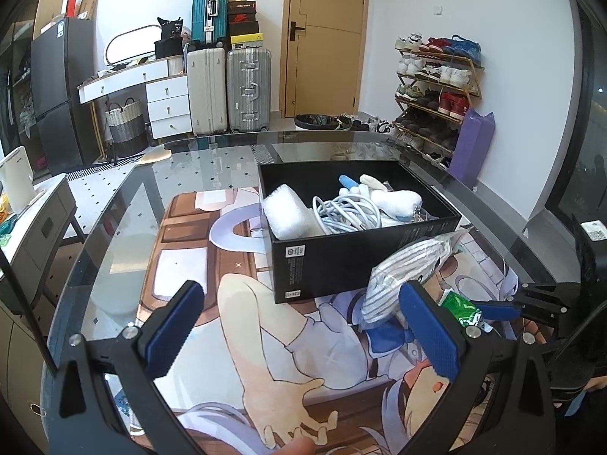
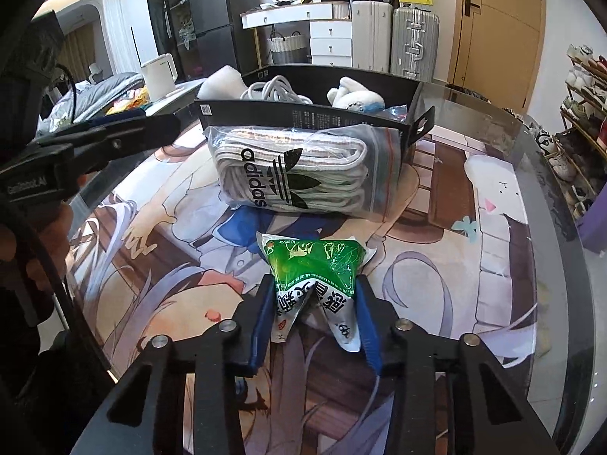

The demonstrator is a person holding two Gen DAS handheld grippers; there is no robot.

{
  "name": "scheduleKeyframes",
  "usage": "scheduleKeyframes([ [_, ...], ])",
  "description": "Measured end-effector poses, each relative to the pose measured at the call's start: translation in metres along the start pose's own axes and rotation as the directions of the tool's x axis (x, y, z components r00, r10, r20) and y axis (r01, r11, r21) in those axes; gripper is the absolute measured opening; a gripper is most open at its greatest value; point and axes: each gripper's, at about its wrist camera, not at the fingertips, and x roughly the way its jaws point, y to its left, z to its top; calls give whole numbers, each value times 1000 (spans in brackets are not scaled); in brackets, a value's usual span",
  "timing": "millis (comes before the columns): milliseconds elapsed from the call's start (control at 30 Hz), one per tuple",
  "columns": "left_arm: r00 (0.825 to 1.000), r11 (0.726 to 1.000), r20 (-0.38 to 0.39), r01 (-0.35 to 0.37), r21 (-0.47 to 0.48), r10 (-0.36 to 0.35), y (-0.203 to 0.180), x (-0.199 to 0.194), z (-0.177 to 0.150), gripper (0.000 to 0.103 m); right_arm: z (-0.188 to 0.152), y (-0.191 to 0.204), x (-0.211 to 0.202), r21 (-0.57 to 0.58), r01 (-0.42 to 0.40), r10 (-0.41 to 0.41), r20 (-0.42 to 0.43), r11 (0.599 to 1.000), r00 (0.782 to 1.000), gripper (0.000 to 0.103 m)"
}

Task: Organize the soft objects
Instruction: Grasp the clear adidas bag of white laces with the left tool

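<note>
Clearly the right hand-held gripper [image 2: 315,303] is clamped on a green and white packet [image 2: 316,269], whose lower end is pinched into a fold between the two blue pads while its green upper part sticks out ahead of the fingers. That packet sits on the near side of the black box [image 1: 341,261], out on the glass worktop [image 1: 125,204] with its cartoon mat beneath. Between packet and box lies a clear bag of striped white socks [image 2: 299,174], resting against the box's near wall. Inside the box are a white foam piece [image 1: 286,214] at its left end, a coiled white cable [image 1: 343,212] in the middle and a white plush toy [image 1: 390,199] toward the far right. The left hand-held gripper [image 1: 307,326] hangs over the mat on the near side of the box, its blue pads wide apart with nothing between them, the right pad just in front of the sock bag.
</note>
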Motion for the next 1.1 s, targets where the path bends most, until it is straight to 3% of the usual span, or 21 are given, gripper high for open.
scheduleKeyframes([
  [333,1000,1000,-17,11,21,-10,-11,4,-4,103,-1,-2,-32,-7,22,-21,79,1000,997,40],
  [700,995,997,-68,70,41,-67,-32,20,-8,103,-7,-24,-50,52,53,-58,106,997,993,40],
  [1100,988,989,-121,107,100,-95,-59,44,-1,90,-8,-30,-46,65,51,-58,100,997,993,40],
])
